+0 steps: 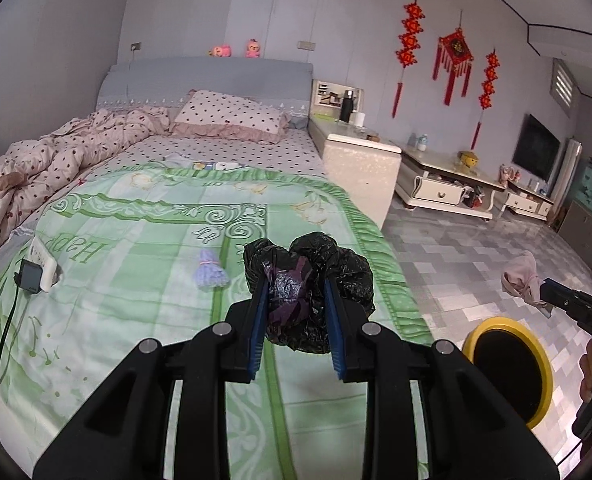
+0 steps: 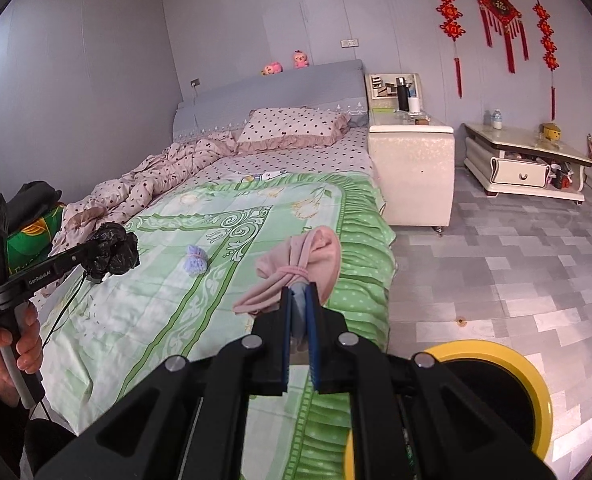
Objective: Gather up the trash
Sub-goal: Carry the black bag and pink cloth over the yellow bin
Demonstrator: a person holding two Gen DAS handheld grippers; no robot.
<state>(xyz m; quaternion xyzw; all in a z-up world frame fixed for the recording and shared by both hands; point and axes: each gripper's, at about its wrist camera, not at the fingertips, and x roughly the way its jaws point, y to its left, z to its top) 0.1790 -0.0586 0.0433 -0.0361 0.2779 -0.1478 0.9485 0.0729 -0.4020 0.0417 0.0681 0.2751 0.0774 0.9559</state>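
Observation:
My left gripper (image 1: pixel 296 280) is shut on a crumpled black plastic bag (image 1: pixel 336 268) and holds it above the green quilt (image 1: pixel 143 216); the bag also shows in the right wrist view (image 2: pixel 113 254). My right gripper (image 2: pixel 300 292) is shut on a pink cloth bundle (image 2: pixel 312 256) tied with a band, held over the bed's right edge; the bundle shows in the left wrist view (image 1: pixel 522 278). A small lilac tied bundle (image 1: pixel 211 272) lies on the quilt (image 2: pixel 193 262). A yellow-rimmed bin (image 1: pixel 508 364) stands on the floor by the bed (image 2: pixel 496 384).
A phone with a cable and a white power strip (image 1: pixel 41 266) lie on the quilt's left side. A rumpled dotted duvet (image 1: pixel 47 160) and pillow (image 1: pixel 231 118) fill the head of the bed. A white nightstand (image 1: pixel 360 168) and low cabinets (image 1: pixel 448 184) stand on the tiled floor.

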